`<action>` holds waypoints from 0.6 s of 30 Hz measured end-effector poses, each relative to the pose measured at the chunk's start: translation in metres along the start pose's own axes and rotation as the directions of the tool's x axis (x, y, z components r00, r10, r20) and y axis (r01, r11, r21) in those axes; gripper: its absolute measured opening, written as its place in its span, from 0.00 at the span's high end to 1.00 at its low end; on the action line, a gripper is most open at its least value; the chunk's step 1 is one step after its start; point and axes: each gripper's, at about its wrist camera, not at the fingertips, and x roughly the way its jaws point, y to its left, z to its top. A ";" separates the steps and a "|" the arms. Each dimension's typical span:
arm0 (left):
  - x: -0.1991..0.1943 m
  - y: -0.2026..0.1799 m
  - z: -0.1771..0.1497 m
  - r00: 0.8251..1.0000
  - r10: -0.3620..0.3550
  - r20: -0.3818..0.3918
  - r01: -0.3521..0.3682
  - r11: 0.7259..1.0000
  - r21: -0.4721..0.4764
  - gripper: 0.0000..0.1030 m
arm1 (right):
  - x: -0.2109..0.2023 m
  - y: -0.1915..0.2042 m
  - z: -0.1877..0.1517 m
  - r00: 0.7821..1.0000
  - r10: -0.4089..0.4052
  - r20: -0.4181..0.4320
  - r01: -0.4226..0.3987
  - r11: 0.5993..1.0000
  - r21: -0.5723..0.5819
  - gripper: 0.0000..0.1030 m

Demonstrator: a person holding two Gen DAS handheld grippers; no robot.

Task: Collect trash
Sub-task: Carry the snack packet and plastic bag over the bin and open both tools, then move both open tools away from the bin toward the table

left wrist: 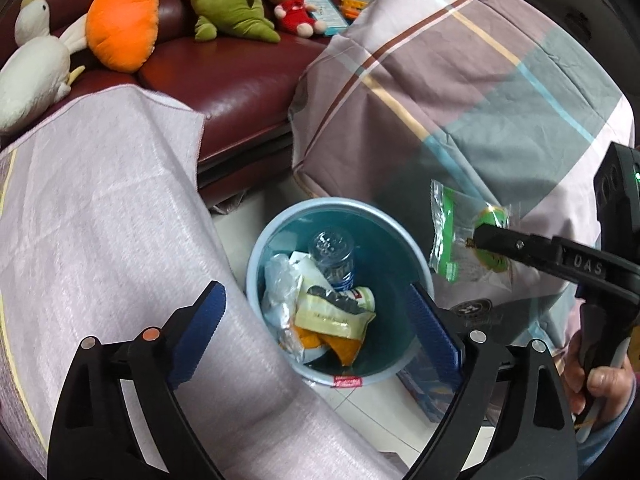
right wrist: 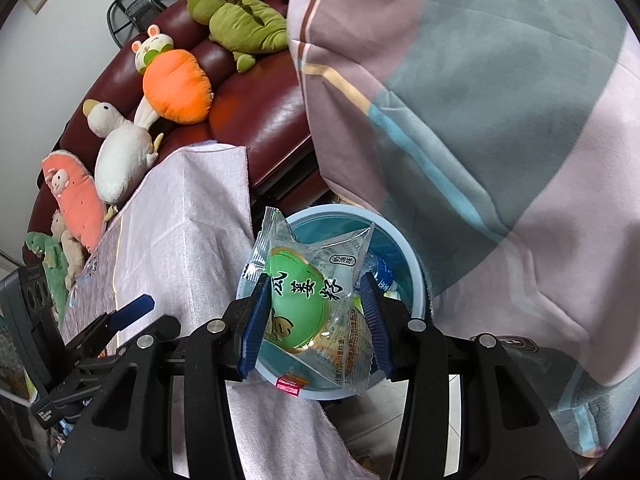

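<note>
Right claw point(right wrist: 316, 324) clamping snack packet point(right wrist: 308, 300) over bin point(right wrist: 416, 276)'s 6 o'clock rim; left claw point(left wrist: 316, 320) gaping wide, gripping nothing.

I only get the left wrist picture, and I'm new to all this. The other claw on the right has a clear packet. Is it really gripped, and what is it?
Observer: Yes. In the right wrist view the right gripper has both blue pads pressed on a clear snack wrapper with a green round print and black characters.
Operator: Is it over the bin?
Observer: From that camera it hangs in front of the opening of the blue bin. I cannot tell if it is truly above it.
Operator: Anything else I miss?
Observer: A pink plush lies on the sofa, past the white goose plush.
</note>
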 end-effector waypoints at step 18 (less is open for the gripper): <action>-0.024 0.037 -0.027 1.000 0.005 0.002 -0.004 0.998 -0.066 0.10 | 0.027 0.039 -0.004 0.995 -0.078 -0.070 0.074 0.996 -0.052 0.21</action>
